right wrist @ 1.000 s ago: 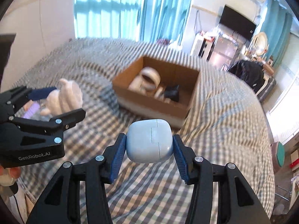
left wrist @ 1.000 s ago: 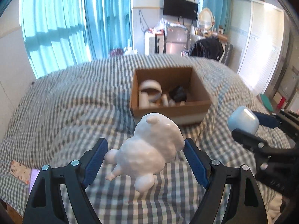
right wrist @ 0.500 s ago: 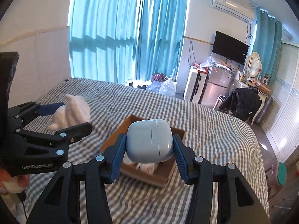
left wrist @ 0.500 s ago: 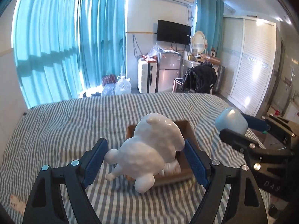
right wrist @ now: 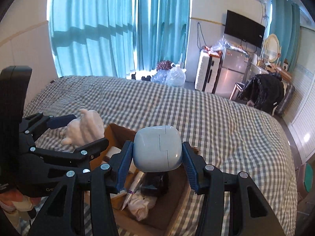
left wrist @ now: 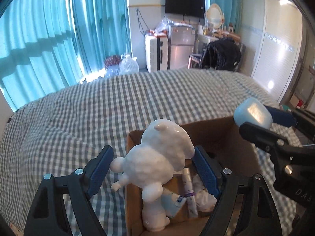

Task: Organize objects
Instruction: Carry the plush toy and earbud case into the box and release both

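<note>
My left gripper (left wrist: 152,166) is shut on a white animal figurine (left wrist: 159,157) and holds it over the near left part of the open cardboard box (left wrist: 214,131). My right gripper (right wrist: 156,160) is shut on a pale blue rounded case (right wrist: 157,150) and holds it over the box (right wrist: 118,131). The case also shows in the left wrist view (left wrist: 253,115), and the figurine in the right wrist view (right wrist: 84,127). Inside the box lie a tube (left wrist: 189,184), crumpled white paper (right wrist: 139,206) and a black object (right wrist: 155,182).
The box rests on a bed with a grey checked cover (left wrist: 118,102). Blue curtains (left wrist: 59,29), a white suitcase (left wrist: 156,53), a fridge (left wrist: 182,47) and a chair with dark clothes (left wrist: 221,54) stand beyond the bed.
Both grippers have moved forward and down over the box, each keeping hold of its object. The box now lies right under them.
</note>
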Motion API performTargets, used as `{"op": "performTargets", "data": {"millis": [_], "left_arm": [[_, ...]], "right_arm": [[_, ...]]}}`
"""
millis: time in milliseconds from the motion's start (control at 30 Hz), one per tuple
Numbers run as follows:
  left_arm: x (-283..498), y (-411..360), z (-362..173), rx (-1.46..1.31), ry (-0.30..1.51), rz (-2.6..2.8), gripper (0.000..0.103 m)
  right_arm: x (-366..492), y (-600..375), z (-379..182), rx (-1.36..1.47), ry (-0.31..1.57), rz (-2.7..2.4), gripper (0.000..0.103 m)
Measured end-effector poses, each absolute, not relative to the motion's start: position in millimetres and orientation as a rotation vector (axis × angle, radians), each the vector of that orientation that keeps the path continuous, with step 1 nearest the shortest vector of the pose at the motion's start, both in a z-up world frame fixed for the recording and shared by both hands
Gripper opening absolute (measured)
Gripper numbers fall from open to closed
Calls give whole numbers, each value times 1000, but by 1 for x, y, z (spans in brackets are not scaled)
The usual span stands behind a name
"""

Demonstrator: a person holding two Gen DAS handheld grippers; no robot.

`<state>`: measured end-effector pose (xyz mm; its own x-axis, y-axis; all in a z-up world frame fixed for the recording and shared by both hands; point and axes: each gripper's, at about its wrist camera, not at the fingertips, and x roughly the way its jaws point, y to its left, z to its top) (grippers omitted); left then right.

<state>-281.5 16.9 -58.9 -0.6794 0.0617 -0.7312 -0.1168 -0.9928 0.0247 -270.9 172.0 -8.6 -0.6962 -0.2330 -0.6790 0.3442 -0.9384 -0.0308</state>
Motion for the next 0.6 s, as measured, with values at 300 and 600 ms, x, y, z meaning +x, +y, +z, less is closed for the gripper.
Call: {"op": "performTargets", "data": {"millis": [300, 600], "left_arm": [[-288, 43, -117, -1287, 188, 2635, 85], [-269, 51, -112, -1258, 184, 2635, 99]], "right_arm": [[-301, 172, -76, 1186, 268, -2561, 50], [-290, 196, -57, 1136, 95, -2599, 73]]}}
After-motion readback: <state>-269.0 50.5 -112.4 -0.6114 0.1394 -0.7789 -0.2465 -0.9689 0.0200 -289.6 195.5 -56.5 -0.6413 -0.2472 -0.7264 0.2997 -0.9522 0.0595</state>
